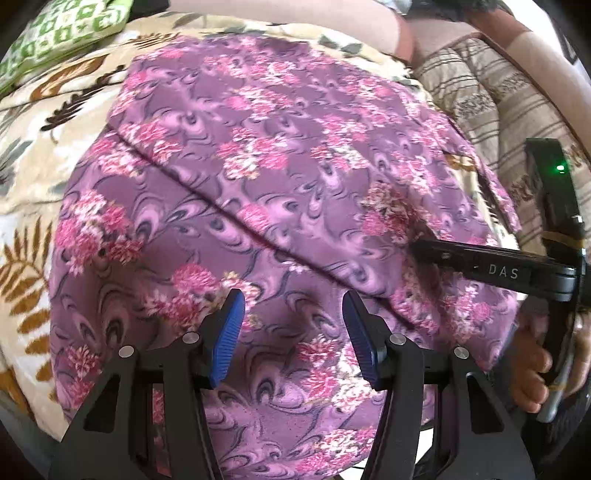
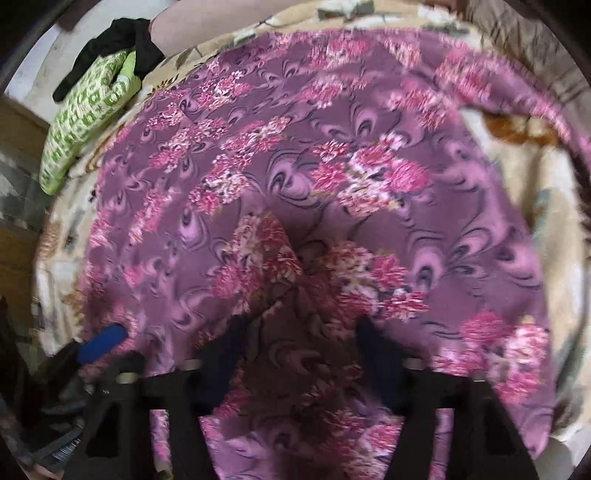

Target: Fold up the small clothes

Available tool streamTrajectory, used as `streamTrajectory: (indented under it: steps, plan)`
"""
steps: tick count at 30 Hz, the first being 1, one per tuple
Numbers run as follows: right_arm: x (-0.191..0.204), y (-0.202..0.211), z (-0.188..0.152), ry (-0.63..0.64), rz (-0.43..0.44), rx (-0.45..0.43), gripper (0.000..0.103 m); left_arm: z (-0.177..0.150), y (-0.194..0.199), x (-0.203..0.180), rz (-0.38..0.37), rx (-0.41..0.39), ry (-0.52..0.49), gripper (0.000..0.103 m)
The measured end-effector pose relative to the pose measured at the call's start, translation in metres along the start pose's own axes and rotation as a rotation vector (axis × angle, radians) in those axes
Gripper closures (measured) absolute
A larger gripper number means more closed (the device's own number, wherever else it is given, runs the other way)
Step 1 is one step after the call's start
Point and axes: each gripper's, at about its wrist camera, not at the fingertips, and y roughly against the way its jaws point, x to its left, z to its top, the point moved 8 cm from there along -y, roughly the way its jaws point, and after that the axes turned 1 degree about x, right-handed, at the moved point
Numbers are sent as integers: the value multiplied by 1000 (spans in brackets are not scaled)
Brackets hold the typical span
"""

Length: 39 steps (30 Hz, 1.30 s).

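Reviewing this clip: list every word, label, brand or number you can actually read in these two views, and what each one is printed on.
"DAS": white letters on the black finger of the right gripper, seen in the left wrist view where it reaches in over the purple floral garment.
Unreadable: small white print on a dark strip at the lower left of the right wrist view, too blurred.
No other text; the green patterned cloth carries only shapes.

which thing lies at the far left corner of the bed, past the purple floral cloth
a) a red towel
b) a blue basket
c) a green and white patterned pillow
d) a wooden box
c: the green and white patterned pillow rests on the leaf-print blanket beyond the purple floral cloth; none of the other items shows.
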Motion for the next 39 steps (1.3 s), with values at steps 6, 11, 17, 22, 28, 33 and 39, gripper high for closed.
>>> streamTrajectory:
  steps: [6, 11, 17, 22, 28, 33, 39]
  plan:
    - [-8, 2, -13, -36, -4, 18, 90, -6, 4, -10, 84, -4, -56, 48]
    - [-28, 55, 3, -177, 187, -157, 88, 10, 30, -41, 99, -88, -103, 48]
    - [-90, 137, 17, -406, 356, -494, 0, 25, 40, -77, 70, -132, -119, 43]
    - [-169, 173, 30, -482, 210, -546, 0, 19, 36, -97, 63, -122, -158, 43]
    - [-281, 139, 49, -480, -126, -370, 9, 13, 32, -106, 39, -120, -171, 43]
    - [-320, 90, 47, -446, -363, -193, 23, 14, 33, -100, 36, -132, -169, 43]
    - [-323, 67, 39, -406, -549, -102, 67, 11, 36, -79, 30, -137, -144, 43]
